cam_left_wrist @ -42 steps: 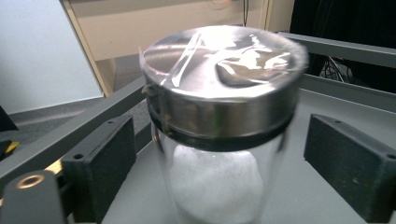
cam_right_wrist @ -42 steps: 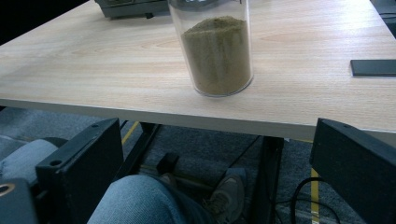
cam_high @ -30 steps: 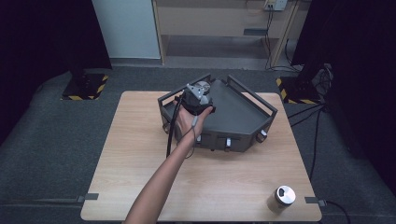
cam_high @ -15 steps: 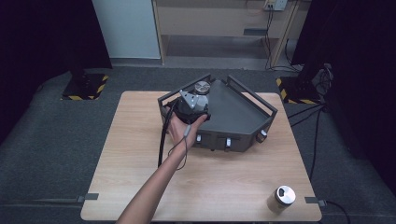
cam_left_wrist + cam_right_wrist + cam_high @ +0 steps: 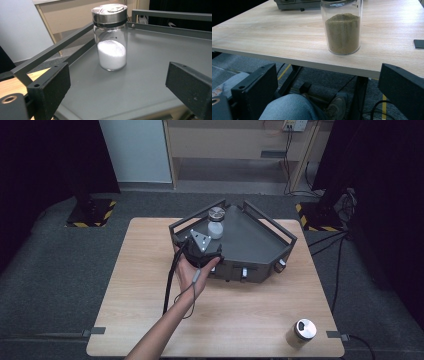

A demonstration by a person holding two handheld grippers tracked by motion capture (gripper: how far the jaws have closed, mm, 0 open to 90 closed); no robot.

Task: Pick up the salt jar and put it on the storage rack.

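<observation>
Salt jar stands upright on grey tray, beyond open left claw.

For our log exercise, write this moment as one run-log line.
left gripper: open | clear glass jar of white powder: upright on grey metal tray, unheld | right gripper: open

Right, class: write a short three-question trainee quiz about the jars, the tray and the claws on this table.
1. True or false: the left claw is shut on the glass jar of white powder with a metal lid.
2. Where does that jar stand? A) on the dark grey metal railed tray B) on the floor
3. What fills the clear glass jar near the light wooden table edge?

Key: 1 false, the jaws stand open, short of it. 2 A. 3 brownish-green powder.
</observation>
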